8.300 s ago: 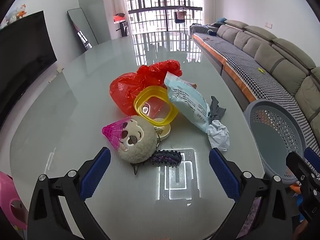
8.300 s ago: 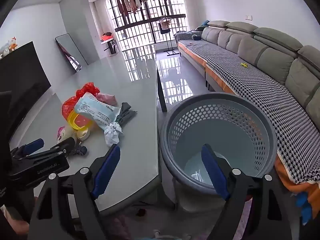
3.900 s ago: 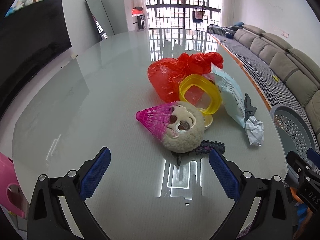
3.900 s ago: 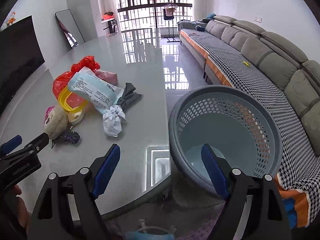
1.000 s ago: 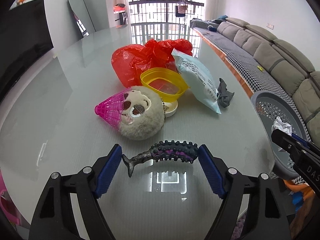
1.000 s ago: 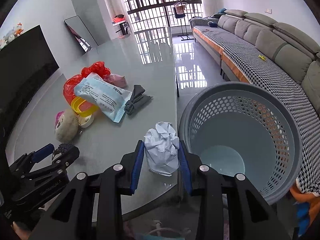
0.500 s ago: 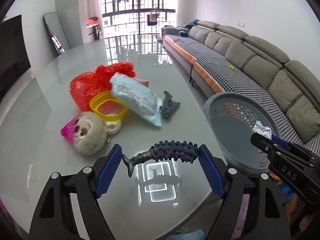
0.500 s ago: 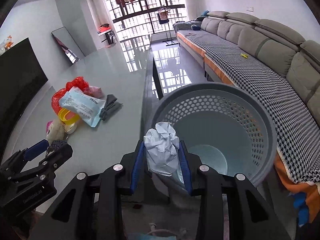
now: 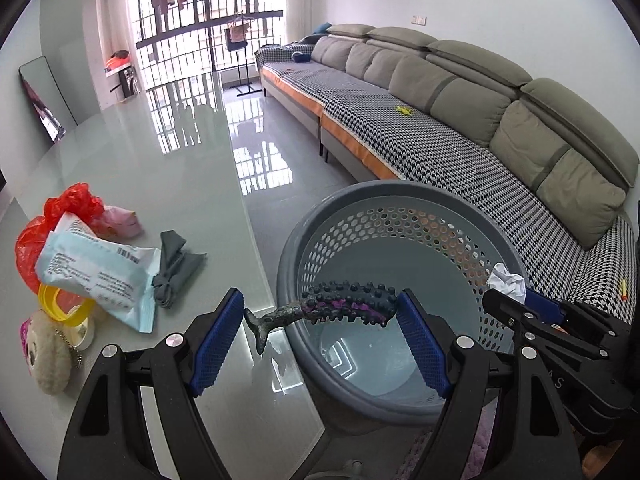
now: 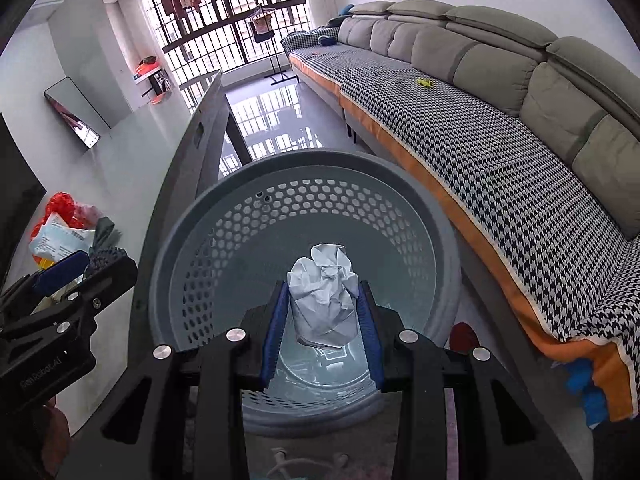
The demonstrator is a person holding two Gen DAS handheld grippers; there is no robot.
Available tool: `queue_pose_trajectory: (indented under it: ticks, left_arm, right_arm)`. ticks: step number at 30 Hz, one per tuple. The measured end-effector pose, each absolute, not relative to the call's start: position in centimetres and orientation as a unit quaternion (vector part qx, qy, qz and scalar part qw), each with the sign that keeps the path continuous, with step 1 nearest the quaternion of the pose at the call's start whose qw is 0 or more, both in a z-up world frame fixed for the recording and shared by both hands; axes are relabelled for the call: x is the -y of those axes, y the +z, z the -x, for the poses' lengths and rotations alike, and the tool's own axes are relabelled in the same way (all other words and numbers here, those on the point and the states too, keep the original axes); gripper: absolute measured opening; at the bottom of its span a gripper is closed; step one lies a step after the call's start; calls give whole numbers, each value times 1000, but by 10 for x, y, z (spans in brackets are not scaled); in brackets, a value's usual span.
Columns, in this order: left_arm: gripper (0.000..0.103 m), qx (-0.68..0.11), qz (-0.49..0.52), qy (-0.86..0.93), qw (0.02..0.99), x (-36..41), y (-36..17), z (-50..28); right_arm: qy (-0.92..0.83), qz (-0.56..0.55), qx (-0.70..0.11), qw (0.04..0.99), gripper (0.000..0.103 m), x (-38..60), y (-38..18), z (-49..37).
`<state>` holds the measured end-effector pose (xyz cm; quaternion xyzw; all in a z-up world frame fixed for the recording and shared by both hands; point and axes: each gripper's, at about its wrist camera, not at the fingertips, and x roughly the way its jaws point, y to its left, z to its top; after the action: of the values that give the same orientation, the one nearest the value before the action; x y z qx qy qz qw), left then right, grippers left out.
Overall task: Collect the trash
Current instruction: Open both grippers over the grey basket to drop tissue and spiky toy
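My left gripper (image 9: 320, 314) is shut on a dark spiky rubber toy (image 9: 344, 306) with purple patches, held over the near rim of the grey perforated basket (image 9: 384, 200). My right gripper (image 10: 324, 300) is shut on a crumpled white paper ball (image 10: 324, 292), held above the inside of the basket (image 10: 304, 168). The paper ball also shows in the left wrist view (image 9: 506, 282) at the basket's right side. The basket looks empty inside.
On the glass table (image 9: 168, 168) lie a red plastic bag (image 9: 60, 208), a light blue packet (image 9: 96, 272), a grey cloth (image 9: 174, 268), a yellow ring container (image 9: 60, 306) and a plush toy (image 9: 46, 356). A long grey sofa (image 9: 480, 120) runs along the right.
Both grippers have moved right from the table to the basket. The spiky toy now hangs over the basket rim and the paper ball is over the basket's inside.
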<state>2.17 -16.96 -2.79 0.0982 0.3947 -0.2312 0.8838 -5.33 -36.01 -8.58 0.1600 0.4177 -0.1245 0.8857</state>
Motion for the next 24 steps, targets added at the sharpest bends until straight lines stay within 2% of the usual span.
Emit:
queue_pose_trajectory:
  ticks: [18,20,22,24]
  left_arm:
    - [77,-424,-119,-214,872,198,-59,-47]
    - [77,-424,-116,-213,873,198,-59,-48]
    - [77,-426,-115,-213,872,198,-60,-49]
    - [78,-428,-115,-212,871,198,-61,-49]
  right_arm:
    - [-124,-145,-444,876,35,377,-114,18]
    - [-126,-143,-442,877,43,377,-114,18]
    - [-126,-140,-436,880,58,376,-111,19]
    - [-127,-138,-433,882,59,375,-110,20]
